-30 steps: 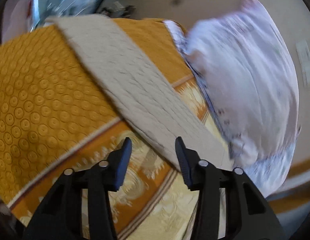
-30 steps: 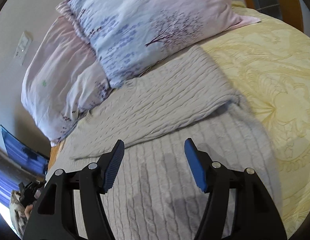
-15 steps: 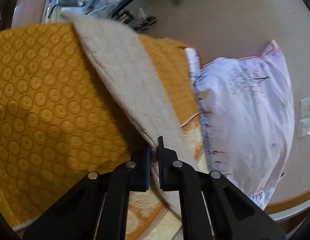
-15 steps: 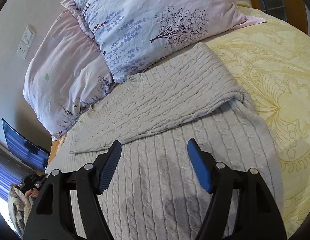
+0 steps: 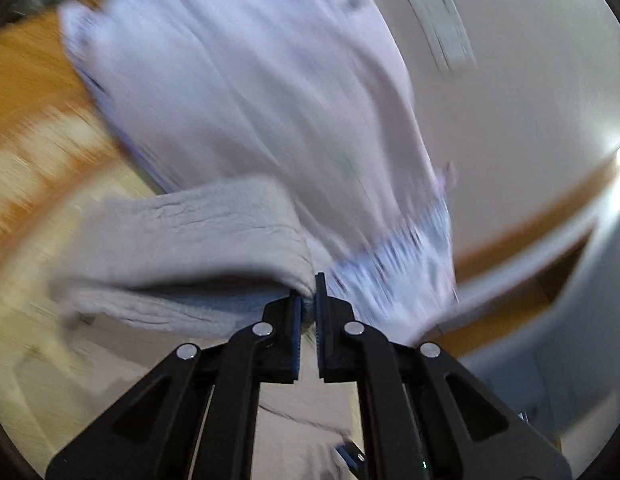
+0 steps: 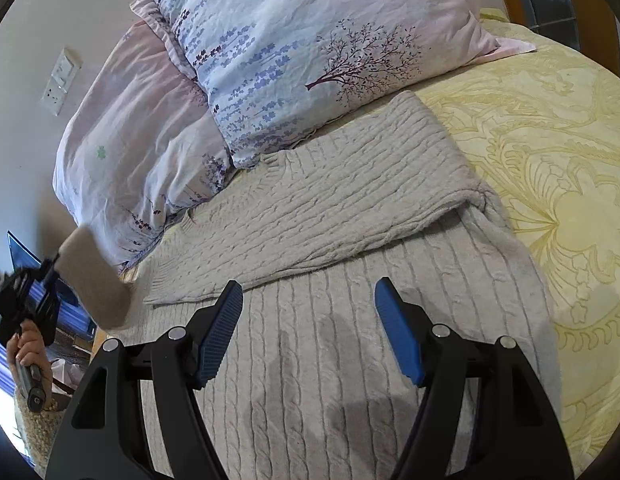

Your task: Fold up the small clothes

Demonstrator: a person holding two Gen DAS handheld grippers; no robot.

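A grey cable-knit sweater (image 6: 349,320) lies flat on the yellow bedspread (image 6: 549,168), one sleeve (image 6: 329,204) folded across its chest. My right gripper (image 6: 310,300) hovers open just above the sweater's body, nothing between its blue pads. At the far left of the right wrist view, my left gripper (image 6: 50,266) holds the other sleeve (image 6: 94,280) lifted off the bed. In the blurred left wrist view, my left gripper (image 5: 308,296) is shut on that sleeve's end (image 5: 190,248), which drapes away to the left.
Two floral pillows (image 6: 310,52) lean against the wall at the head of the bed, touching the sweater's top edge. A wall switch plate (image 6: 62,80) sits above them. A person's hand (image 6: 28,360) grips the left tool's handle. Orange bedspread (image 5: 26,80) lies beyond the sleeve.
My left gripper closed on the sleeve's end, then swung up and toward the pillows with it, coming into the right wrist view. The right gripper stayed put.
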